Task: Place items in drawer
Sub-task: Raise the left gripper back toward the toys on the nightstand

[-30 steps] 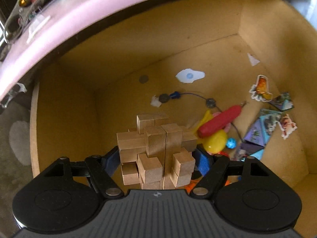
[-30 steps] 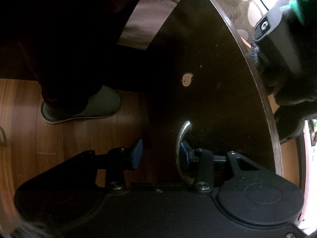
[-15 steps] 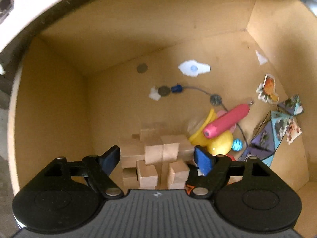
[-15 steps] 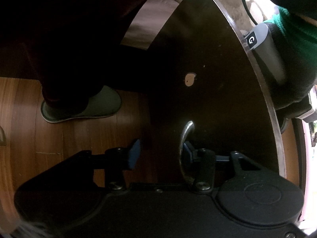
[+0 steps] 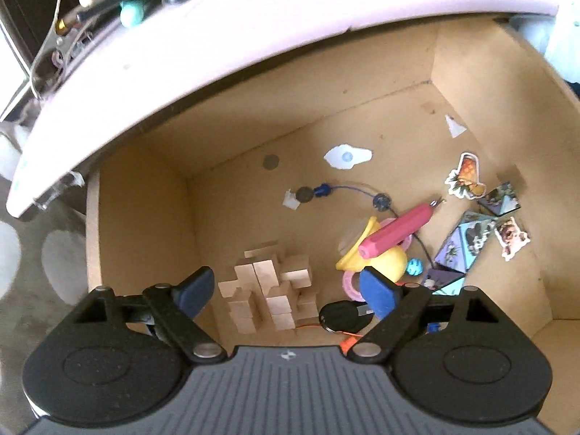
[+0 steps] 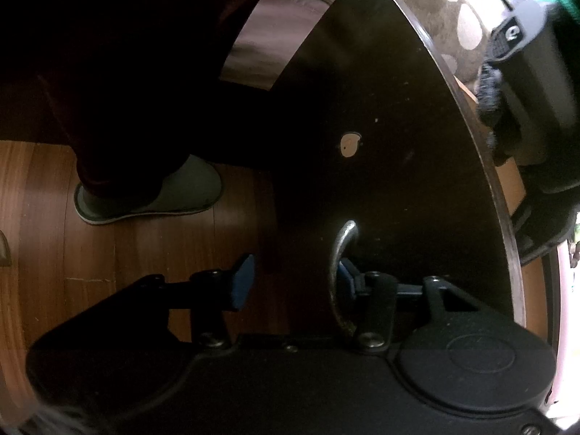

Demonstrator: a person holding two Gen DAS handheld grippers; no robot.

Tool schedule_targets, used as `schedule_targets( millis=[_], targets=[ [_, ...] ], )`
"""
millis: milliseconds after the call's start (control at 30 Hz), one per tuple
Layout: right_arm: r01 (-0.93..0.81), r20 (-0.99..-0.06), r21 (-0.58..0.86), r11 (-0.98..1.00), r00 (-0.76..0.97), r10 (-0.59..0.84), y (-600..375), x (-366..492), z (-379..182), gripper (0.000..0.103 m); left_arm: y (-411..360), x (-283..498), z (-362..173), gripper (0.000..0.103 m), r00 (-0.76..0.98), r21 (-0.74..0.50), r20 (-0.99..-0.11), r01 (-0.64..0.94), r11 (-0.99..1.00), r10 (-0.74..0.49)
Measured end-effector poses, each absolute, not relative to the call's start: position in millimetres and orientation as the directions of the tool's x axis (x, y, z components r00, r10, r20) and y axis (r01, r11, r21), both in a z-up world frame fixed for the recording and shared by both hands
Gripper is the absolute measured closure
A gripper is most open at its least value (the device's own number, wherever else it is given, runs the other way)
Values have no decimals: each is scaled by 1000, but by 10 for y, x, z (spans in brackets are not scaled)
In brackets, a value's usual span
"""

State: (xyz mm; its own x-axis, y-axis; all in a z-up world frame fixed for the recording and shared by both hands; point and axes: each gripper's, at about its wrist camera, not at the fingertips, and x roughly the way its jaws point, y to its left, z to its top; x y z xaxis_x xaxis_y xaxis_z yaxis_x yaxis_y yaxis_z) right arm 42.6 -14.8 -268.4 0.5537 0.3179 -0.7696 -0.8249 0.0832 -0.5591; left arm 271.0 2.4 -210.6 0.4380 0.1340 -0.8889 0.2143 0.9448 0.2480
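Inside the fibreboard drawer [image 5: 253, 137] a wooden puzzle [image 5: 270, 286] sits between the left gripper [image 5: 286, 290]'s released fingers.

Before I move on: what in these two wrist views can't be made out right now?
- Left wrist: the drawer's near floor and part of the black key are hidden behind the left gripper.
- Right wrist: the handle's lower end is behind the right gripper; the dark drawer front shows little detail.
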Motion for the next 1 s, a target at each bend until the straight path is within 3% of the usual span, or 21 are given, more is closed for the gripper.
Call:
schedule_targets(
  millis=[600,833,1000],
  targets=[
    [-825,-772,-559,80,554,313,-148,434,-2609,52,-159,2573,-1561,13,502,256,-858,241,936,105],
    [-825,-771,-559,83,554,313,-147,435,-2605,52,-102,2505,-1053,13,645,145,-764,194,970,-15],
    [-824,-769,-561,81,555,317,-162,425,-2603,52,-90,2636,-837,13,746,170,-666,154,973,-2]
  ],
)
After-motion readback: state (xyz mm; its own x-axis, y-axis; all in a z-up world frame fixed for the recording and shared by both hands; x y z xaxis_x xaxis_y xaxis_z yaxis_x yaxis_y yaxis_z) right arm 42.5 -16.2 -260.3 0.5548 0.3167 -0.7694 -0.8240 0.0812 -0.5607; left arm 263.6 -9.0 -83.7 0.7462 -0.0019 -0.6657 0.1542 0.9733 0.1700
